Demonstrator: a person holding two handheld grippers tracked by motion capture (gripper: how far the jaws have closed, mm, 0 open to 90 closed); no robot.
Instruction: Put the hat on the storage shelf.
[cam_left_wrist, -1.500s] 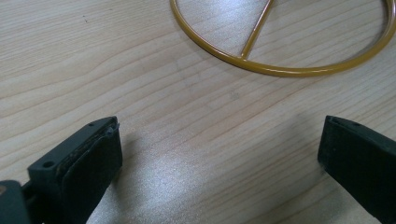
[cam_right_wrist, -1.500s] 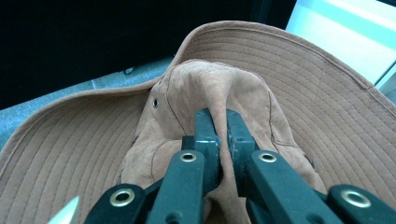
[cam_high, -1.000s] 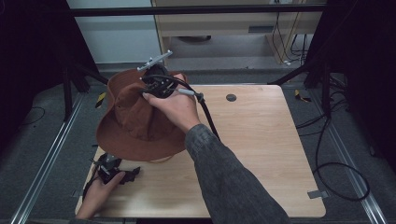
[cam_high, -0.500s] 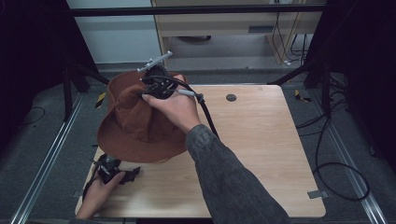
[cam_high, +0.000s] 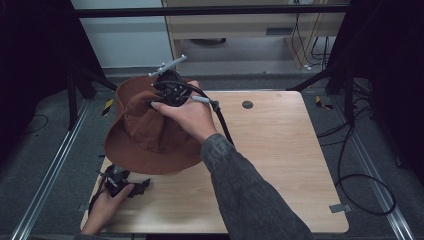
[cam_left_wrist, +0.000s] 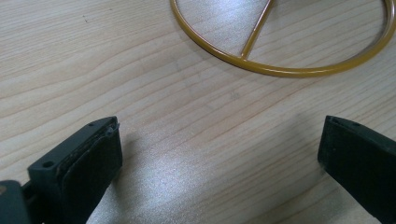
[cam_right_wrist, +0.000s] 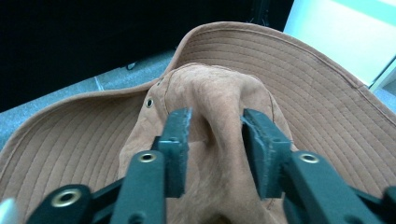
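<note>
The right hand-held gripper (cam_right_wrist: 212, 140) had just been opening; a fold of the brown hat's (cam_high: 145, 135) crown remained between its slackened jaws, the hat apparently released on the bench (cam_high: 280, 150). The left hand-held gripper (cam_left_wrist: 219, 154) rested unclenched on the bench

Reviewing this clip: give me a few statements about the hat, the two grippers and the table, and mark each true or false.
1. The right gripper has a fold of the brown hat crown between its jaws. True; its jaws have just been opening and the fold looks loose between them.
2. The hat is blue. False: it is brown.
3. The left gripper is shut on the hat. False: its jaws stand wide apart over bare wooden table.
4. A yellow metal ring lies on the table ahead of the left gripper. True.
5. The left gripper is near the table's far right corner in the high view. False: it is at the near left corner.
</note>
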